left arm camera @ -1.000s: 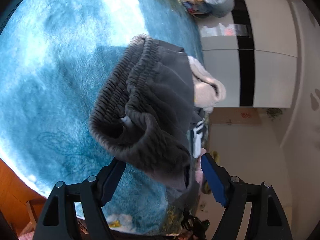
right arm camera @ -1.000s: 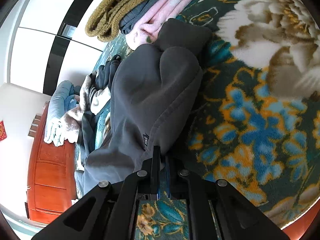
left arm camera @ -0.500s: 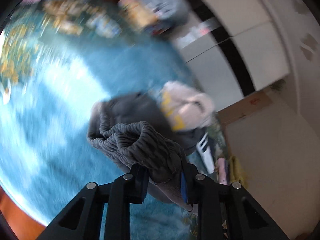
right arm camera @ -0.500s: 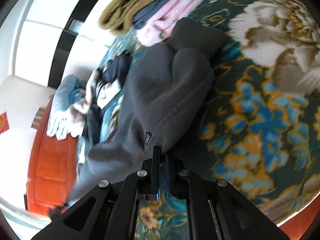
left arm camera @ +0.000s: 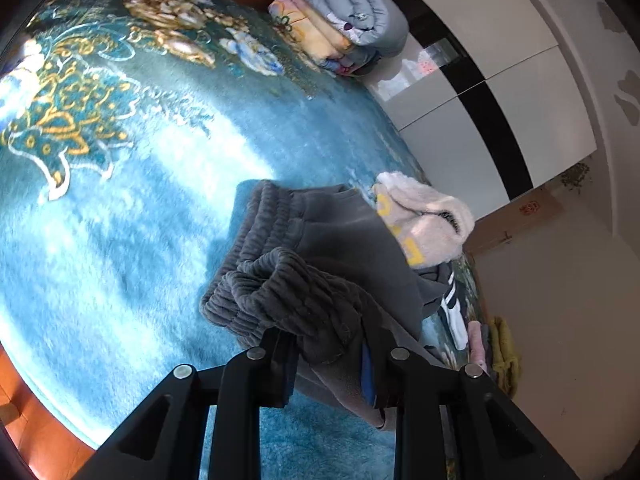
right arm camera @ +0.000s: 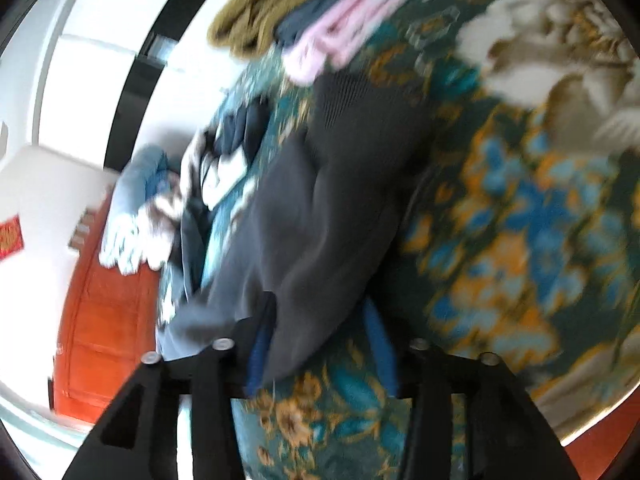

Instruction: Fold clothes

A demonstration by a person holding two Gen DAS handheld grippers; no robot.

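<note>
Dark grey sweatpants (left arm camera: 320, 256) lie on the teal floral blanket (left arm camera: 120, 200). My left gripper (left arm camera: 330, 354) is shut on the ribbed elastic waistband, bunched between its blue-padded fingers. In the blurred right wrist view the pants' leg (right arm camera: 320, 216) stretches away over the blanket (right arm camera: 520, 216). My right gripper (right arm camera: 320, 354) has its jaws apart, with the leg's end lying loosely between them.
A cream fleece garment (left arm camera: 424, 216) and a black-and-white piece (left arm camera: 452, 308) lie beside the pants. Folded quilts (left arm camera: 344, 12) sit at the bed's far end by white wardrobes (left arm camera: 500, 80). Olive and pink clothes (right arm camera: 304, 12) are piled beyond the leg. An orange wooden bed frame (right arm camera: 108, 320) is at left.
My left gripper closed on the waistband and turned, swinging its view toward the bed's far end. My right gripper, shut on the leg before, has opened and is moving.
</note>
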